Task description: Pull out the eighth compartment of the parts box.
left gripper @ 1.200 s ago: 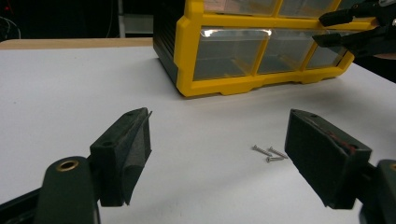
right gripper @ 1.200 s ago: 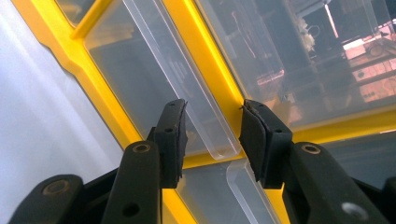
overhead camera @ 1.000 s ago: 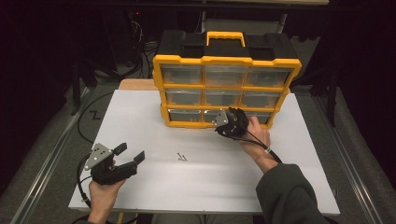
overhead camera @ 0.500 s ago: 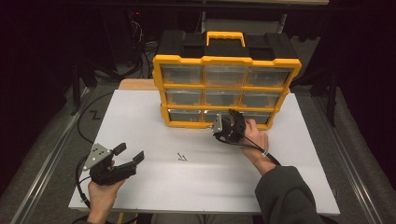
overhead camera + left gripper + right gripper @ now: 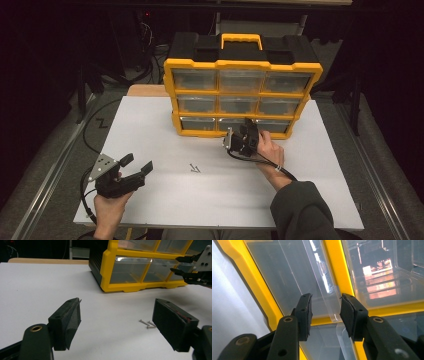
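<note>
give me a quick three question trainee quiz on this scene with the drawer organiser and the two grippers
1. True or false: the right gripper is at the bottom row of the yellow drawer organiser.
2. What lies on the white table between the two grippers? A) a spanner B) small screws C) a roll of tape
3. In the right gripper view, what sits between the jaws?

Key:
1. True.
2. B, the small screws.
3. The clear pull tab of a drawer; the jaws stand on either side of it, not yet pressed on it. The left gripper hangs open, apart from the organiser.
</note>
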A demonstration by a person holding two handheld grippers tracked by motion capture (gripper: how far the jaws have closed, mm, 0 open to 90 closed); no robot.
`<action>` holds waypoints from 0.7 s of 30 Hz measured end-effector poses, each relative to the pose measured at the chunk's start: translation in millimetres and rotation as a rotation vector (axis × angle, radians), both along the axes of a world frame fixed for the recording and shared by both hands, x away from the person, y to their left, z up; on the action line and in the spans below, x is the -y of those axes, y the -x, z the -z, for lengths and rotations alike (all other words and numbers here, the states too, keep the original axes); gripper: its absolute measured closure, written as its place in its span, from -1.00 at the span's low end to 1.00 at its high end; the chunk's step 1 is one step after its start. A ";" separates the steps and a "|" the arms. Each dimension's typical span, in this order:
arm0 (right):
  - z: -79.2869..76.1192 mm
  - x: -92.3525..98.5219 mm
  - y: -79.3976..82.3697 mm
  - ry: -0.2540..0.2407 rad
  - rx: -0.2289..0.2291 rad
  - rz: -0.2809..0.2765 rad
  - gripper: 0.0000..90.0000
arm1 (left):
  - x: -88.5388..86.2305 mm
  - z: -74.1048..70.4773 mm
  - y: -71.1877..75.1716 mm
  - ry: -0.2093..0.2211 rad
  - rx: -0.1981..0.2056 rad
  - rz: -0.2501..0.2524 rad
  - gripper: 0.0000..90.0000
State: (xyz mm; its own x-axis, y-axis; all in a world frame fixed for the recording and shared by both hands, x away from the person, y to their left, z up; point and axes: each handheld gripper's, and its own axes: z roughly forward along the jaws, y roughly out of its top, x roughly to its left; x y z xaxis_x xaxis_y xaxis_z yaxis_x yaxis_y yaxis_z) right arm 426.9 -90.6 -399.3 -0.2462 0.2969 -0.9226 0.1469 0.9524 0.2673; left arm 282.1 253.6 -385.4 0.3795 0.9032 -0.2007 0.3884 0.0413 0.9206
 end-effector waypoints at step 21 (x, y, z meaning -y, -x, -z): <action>3.5 0.5 0.1 0.082 0.063 0.001 0.71 | 1.5 0.8 0.2 0.027 -0.011 0.008 -0.49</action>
State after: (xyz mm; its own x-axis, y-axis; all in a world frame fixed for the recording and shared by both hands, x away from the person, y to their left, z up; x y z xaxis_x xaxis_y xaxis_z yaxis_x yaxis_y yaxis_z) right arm 426.8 -91.1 -402.9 -0.1866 0.2196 -0.9576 0.1327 0.9714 0.1969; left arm 281.9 252.1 -386.3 0.3841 0.8946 -0.2286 0.3985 0.0627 0.9150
